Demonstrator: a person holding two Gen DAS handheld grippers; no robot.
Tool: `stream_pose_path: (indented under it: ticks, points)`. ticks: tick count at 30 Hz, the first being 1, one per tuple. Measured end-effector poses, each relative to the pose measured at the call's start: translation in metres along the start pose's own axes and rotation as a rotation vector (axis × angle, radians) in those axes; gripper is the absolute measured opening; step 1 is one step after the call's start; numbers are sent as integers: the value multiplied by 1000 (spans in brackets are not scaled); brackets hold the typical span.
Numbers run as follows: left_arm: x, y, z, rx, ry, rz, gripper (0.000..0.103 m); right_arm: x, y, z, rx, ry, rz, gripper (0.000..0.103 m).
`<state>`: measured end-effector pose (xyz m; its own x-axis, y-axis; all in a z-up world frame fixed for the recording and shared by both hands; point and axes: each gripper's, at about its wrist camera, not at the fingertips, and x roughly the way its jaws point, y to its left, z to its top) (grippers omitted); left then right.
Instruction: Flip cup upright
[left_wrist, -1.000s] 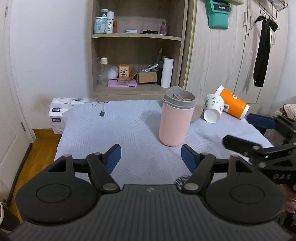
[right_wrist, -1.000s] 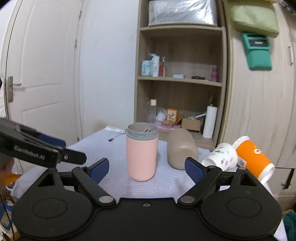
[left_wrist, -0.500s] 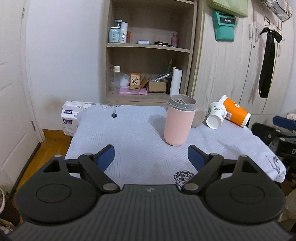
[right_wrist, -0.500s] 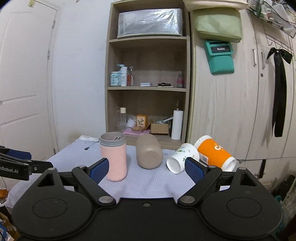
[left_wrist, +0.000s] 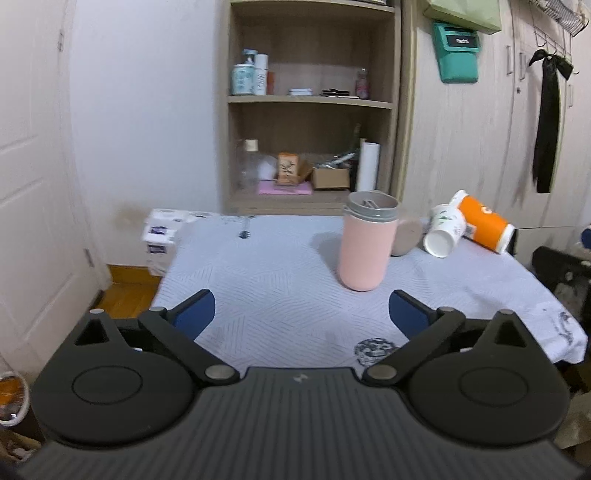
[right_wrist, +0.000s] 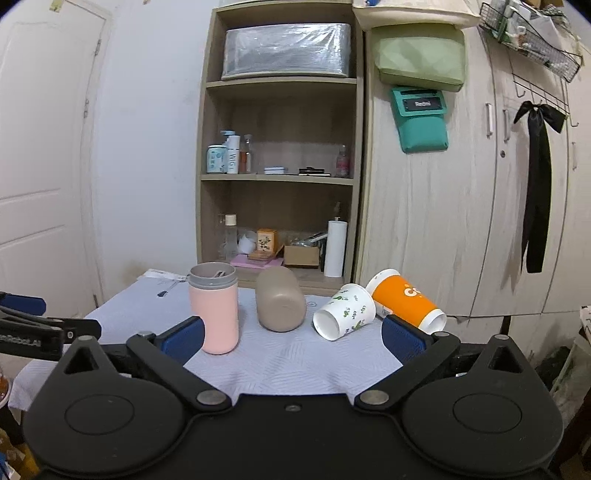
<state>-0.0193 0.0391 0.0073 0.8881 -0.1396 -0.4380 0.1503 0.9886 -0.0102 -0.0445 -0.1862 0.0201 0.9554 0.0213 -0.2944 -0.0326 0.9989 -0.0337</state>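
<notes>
Taupe plastic cup (right_wrist: 280, 305) lies tipped, apparently base toward you, ahead and slightly left of your wide-open, empty right gripper (right_wrist: 291, 334), which is nearer.

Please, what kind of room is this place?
Probably a room in a home, not a lab: a cloth-covered table holding cups, a wooden shelf unit with bottles and boxes, and a wardrobe beside it.

Soft even indoor light, fisheye-bent edges, left view slightly blurred
</notes>
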Motion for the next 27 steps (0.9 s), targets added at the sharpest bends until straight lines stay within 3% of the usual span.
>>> stream_pose_path:
  ticks: [15, 27]
  points:
    - [-9, -12, -2, 13, 75, 30, 103, -11, 5, -2, 7, 27, -22, 103]
    - [-11, -12, -4, 21, 64, 41, 103, -7, 3, -4, 21, 62, -61, 103]
